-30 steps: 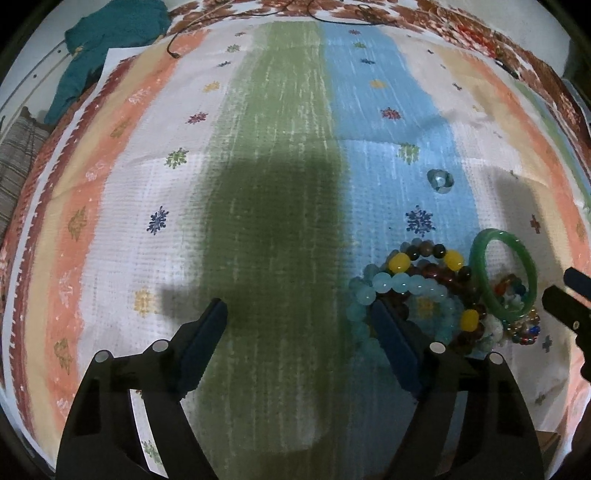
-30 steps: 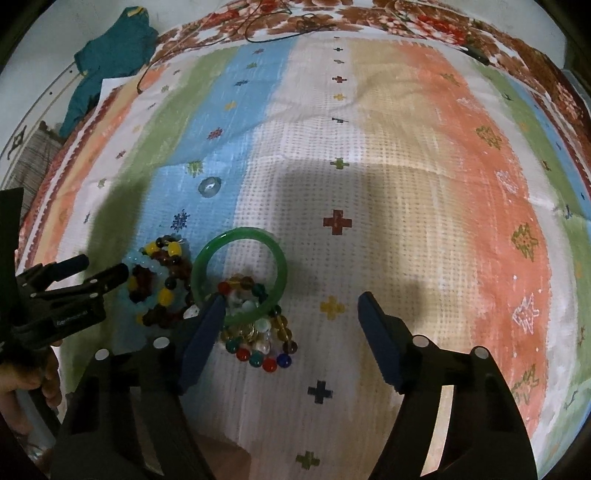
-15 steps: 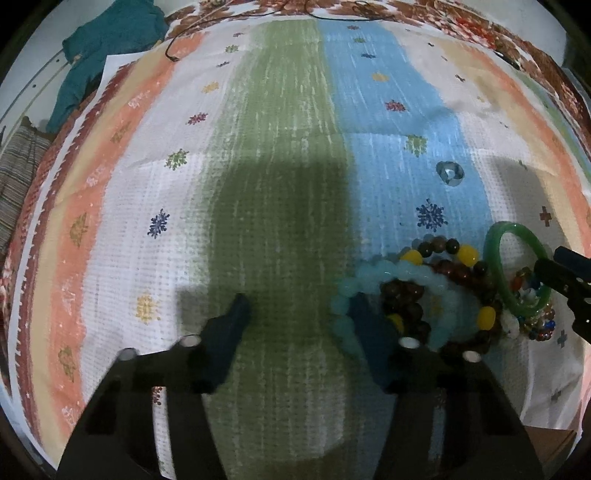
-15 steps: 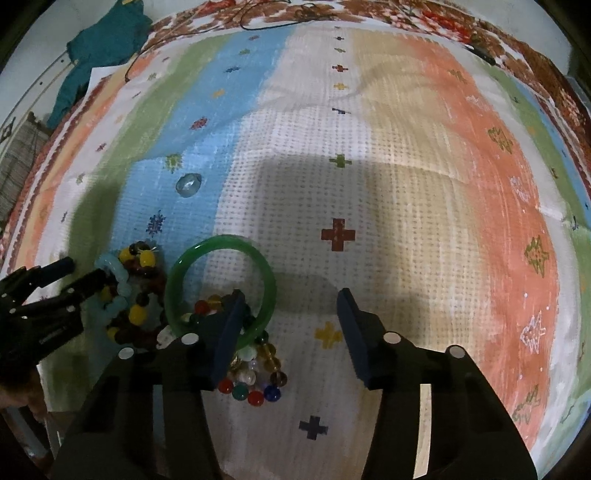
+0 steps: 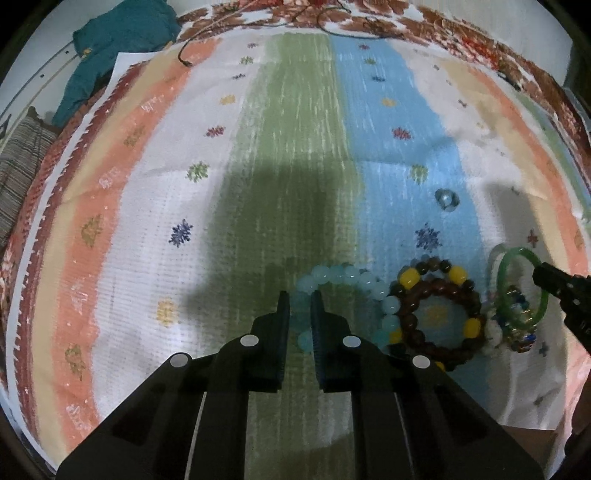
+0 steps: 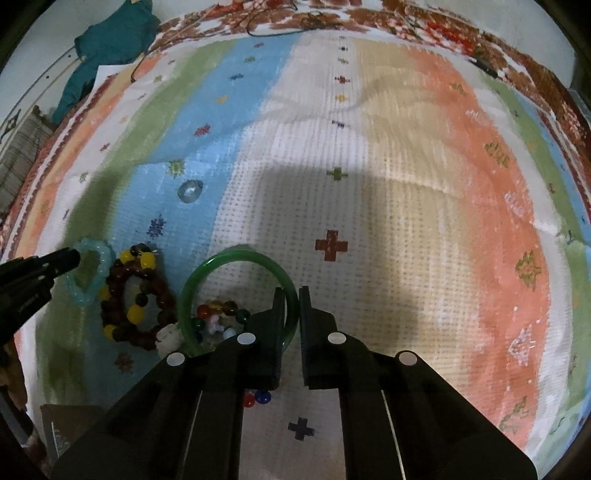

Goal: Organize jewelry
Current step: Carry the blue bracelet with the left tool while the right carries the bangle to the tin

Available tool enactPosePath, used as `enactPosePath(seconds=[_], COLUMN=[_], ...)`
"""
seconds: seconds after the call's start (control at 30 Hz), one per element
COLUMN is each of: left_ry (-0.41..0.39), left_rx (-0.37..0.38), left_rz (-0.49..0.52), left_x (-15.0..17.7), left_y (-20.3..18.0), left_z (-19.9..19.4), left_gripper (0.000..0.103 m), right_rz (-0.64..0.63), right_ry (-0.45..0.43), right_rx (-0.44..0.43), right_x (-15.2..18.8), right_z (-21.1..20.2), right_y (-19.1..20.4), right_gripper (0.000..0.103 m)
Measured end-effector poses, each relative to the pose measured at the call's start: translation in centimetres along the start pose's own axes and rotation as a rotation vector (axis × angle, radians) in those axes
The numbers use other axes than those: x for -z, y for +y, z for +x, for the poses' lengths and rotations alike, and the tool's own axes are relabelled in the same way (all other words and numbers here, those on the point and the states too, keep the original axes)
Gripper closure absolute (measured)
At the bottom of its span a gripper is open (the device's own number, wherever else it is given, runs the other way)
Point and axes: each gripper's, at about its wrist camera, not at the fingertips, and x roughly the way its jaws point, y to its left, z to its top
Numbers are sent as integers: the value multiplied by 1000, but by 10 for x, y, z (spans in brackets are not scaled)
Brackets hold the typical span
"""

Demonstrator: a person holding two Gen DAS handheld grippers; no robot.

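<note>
My left gripper point(image 5: 300, 306) is shut on the near left side of a pale aqua bead bracelet point(image 5: 343, 275) on the striped cloth. Beside it lies a brown and yellow bead bracelet point(image 5: 439, 314). My right gripper point(image 6: 292, 301) is shut on the right rim of a green jade bangle point(image 6: 218, 266), which lies over a multicoloured bead bracelet point(image 6: 218, 314). The bangle point(image 5: 506, 280) and the right gripper's fingers point(image 5: 554, 280) also show in the left wrist view. The left gripper's fingers point(image 6: 55, 260) and the aqua bracelet point(image 6: 92, 273) show in the right wrist view.
A small clear blue ring point(image 5: 447, 199) lies alone on the blue stripe, beyond the bracelets. The striped cloth point(image 6: 406, 221) covers the whole surface. A teal garment point(image 5: 118, 40) lies at the far left corner. A thin dark cord point(image 5: 258, 26) runs along the far edge.
Both grippers have closed from wide open. The left one has shut on the aqua bracelet and pulled it left off the pile. The right one has shut on the green bangle.
</note>
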Motion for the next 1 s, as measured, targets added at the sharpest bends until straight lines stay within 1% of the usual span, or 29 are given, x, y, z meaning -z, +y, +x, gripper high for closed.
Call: enactPosePath(seconds=[0.17, 0.4, 1.0], left_ry=[-31, -52, -107], left_rx=[34, 50, 113], left_rz=[5, 28, 55], left_x=[-1, 1, 12], left_y=[-4, -15, -31], left_z=[-22, -37, -78], left_gripper=[92, 92, 92], right_rz=[-32, -53, -36], right_ry=[-32, -52, -107], right_rx=[7, 23, 17], right_x=[2, 9, 19], right_z=[-16, -32, -69], right_y=[6, 10, 14], right_gripper=[94, 94, 94])
